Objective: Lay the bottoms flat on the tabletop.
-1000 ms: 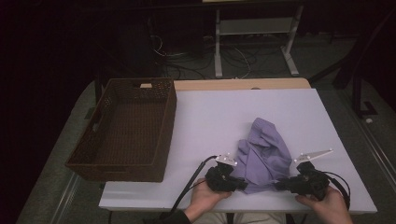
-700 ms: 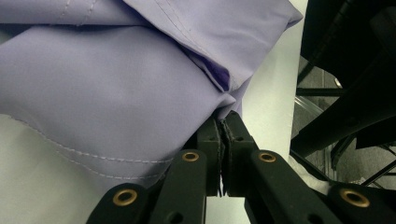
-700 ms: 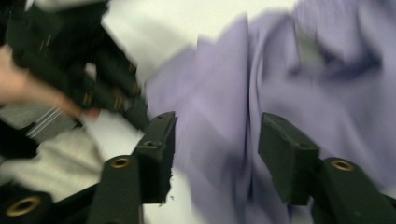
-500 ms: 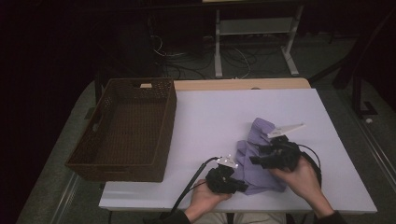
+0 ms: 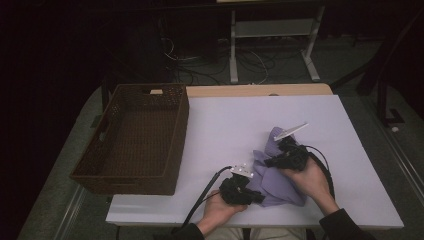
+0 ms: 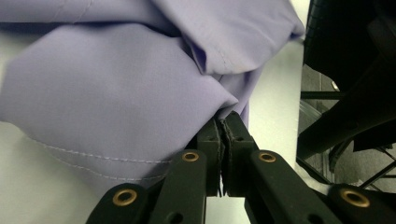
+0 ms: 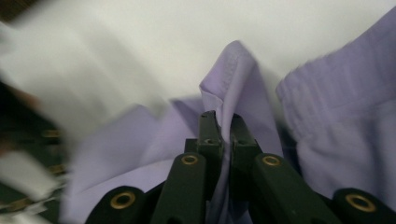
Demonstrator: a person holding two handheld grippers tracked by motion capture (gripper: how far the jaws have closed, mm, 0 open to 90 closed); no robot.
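Here, lilac cloth [image 5: 280,177] bunched on near right part of white table [image 5: 240,125], pinched at two places. Left tool [image 6: 223,126] pressed together on fold at cloth's near-left edge, hand low at table's front edge. Right tool [image 7: 223,122], jaws just closed, pinching raised ridge of fabric on cloth's far side; right hand [image 5: 307,175] arched over cloth, forearm entering from bottom right. Cloth lies between both tools. Brown wicker basket [image 5: 135,140] stands well apart at left.
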